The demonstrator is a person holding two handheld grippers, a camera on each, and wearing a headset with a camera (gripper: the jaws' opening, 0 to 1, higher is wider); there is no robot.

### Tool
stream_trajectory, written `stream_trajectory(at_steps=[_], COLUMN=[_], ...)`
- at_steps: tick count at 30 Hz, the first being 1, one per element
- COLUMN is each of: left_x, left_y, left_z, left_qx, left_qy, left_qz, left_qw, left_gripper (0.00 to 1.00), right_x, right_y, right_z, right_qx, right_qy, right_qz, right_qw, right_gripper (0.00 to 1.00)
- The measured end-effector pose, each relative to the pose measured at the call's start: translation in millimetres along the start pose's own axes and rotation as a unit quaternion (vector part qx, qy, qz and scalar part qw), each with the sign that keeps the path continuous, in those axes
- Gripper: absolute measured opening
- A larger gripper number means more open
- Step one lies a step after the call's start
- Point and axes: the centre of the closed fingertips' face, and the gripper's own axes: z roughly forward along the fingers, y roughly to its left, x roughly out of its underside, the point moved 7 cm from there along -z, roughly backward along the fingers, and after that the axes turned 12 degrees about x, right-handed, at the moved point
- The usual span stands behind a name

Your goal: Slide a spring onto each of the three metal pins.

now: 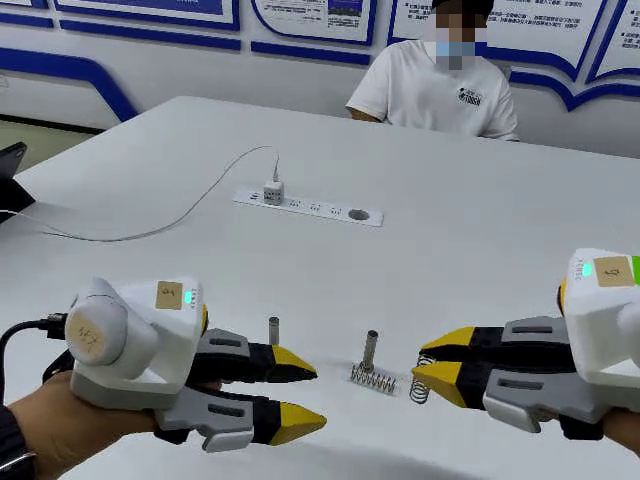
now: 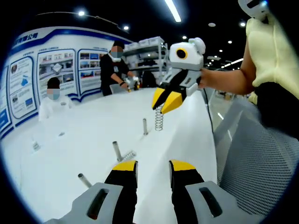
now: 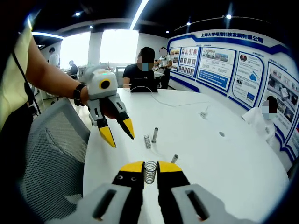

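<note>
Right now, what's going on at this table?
A person is working two handheld grippers. The right claw is shut on a spring. The left claw hangs open, holding nothing. A second spring lies on the table beside one pin. The pins in sight look bare.

Office-like showroom: blue-trimmed wall display boards [image 3: 224, 60], long white table [image 1: 480, 230] with power strip [image 1: 308, 207] (strip lights [image 3: 140, 13] overhead).
</note>
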Motion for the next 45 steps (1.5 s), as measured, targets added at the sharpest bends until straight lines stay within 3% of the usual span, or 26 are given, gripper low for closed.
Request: stream_trajectory(at_steps=[15,30,45], left_x=[13.9,29.7,41.6], left_y=[5.1,7.7,6.4], left_z=[-24.0,-46.8,-57.8], left_qx=[-0.058,-0.117,-0.146], left_qy=[-0.022,-0.040,-0.050], left_qz=[-0.035,-0.072,-0.102], left_qw=[0.9974,0.9896,0.9828], left_gripper=[0.32,0.43,0.53], right_x=[5.4,8.1,32.5], right_y=[-31.8,-56.2,-80.9], right_z=[-17.7,-31.0,-29.9], right_qx=[0.052,0.092,0.132], right_qy=[-0.001,-0.003,0.015], right_qz=[0.023,0.037,0.065], right_qw=[0.9984,0.9950,0.9891], right_gripper=[0.11,0.11,0.11])
